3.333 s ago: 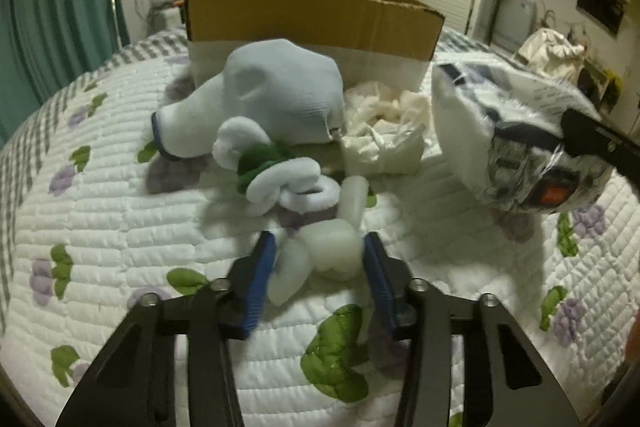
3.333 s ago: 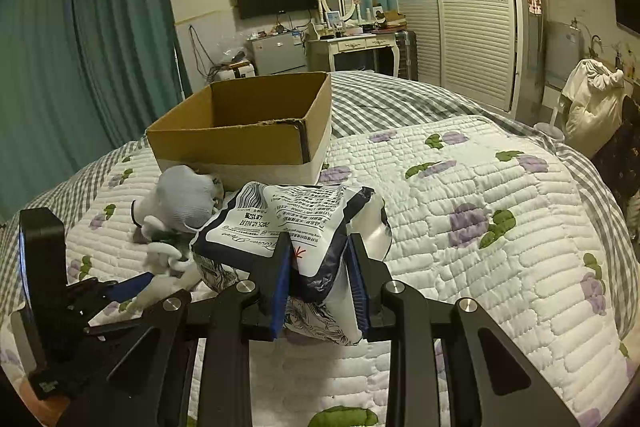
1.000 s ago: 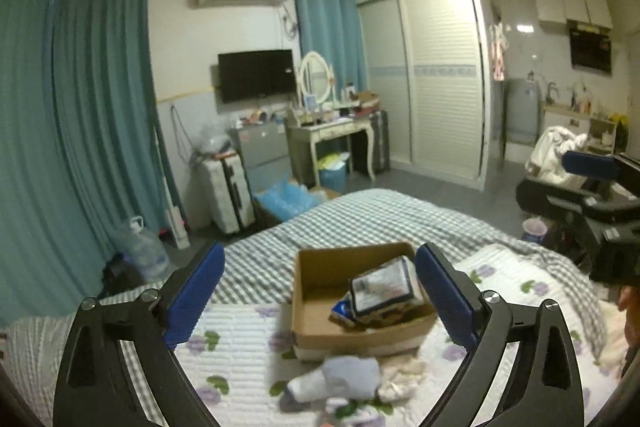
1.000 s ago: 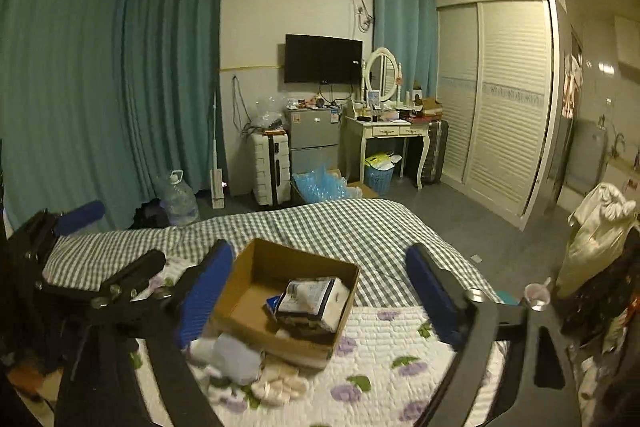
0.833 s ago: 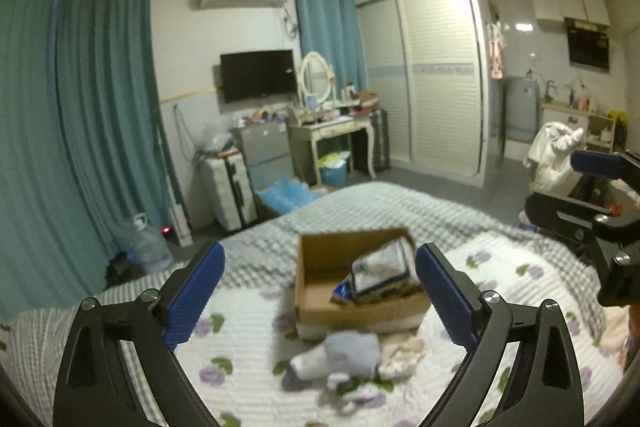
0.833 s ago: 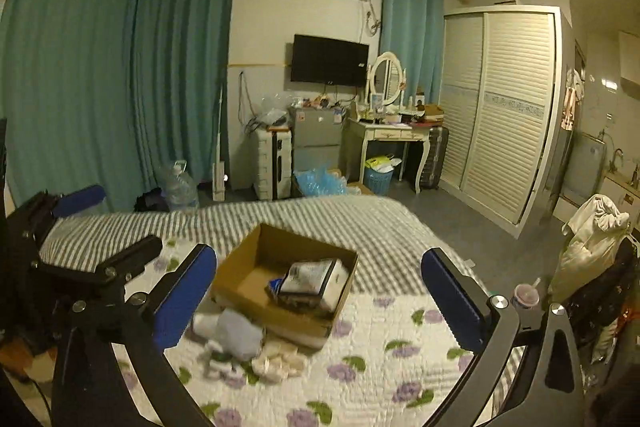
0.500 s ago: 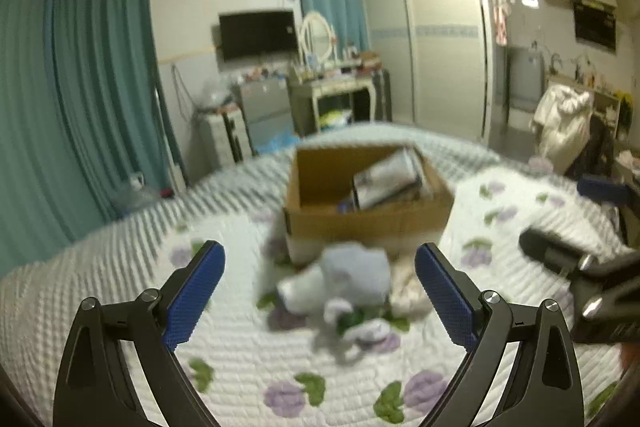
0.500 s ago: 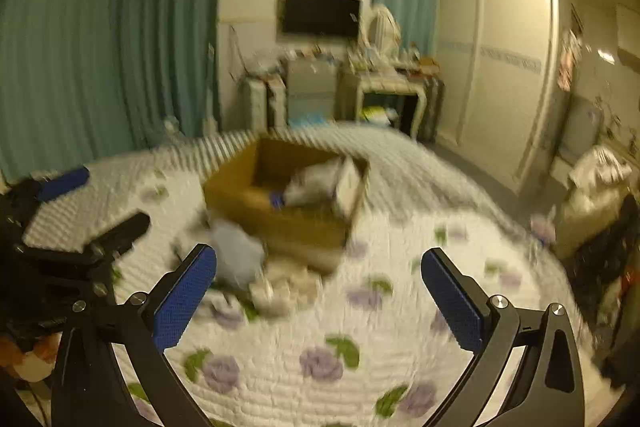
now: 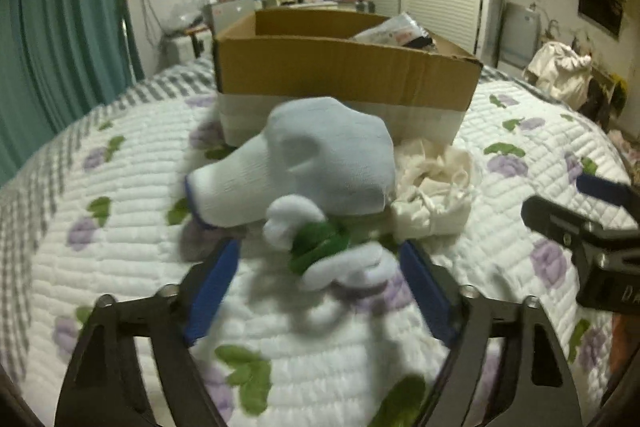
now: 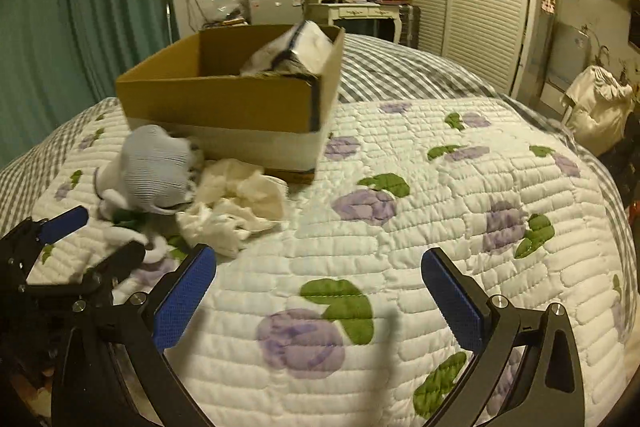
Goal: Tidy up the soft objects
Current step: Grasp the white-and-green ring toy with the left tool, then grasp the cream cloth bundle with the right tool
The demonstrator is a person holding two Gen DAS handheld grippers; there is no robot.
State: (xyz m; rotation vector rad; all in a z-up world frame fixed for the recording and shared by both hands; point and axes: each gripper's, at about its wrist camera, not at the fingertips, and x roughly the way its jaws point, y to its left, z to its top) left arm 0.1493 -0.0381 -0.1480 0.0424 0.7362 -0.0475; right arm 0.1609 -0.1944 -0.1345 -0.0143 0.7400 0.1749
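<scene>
A cardboard box stands on the quilted bed with a printed soft package inside. In front of it lie a light blue sock bundle, a white and green sock and a crumpled cream cloth. My left gripper is open, its blue pads either side of the white and green sock, just short of it. My right gripper is open and empty over bare quilt, right of the pile.
The white quilt with purple flowers covers the bed. The right gripper's body shows at the right of the left wrist view. A dresser, TV and wardrobe stand behind the bed.
Both grippers have come down from high above the bed to just over the quilt. The left one now straddles the white and green sock. The package lies in the box.
</scene>
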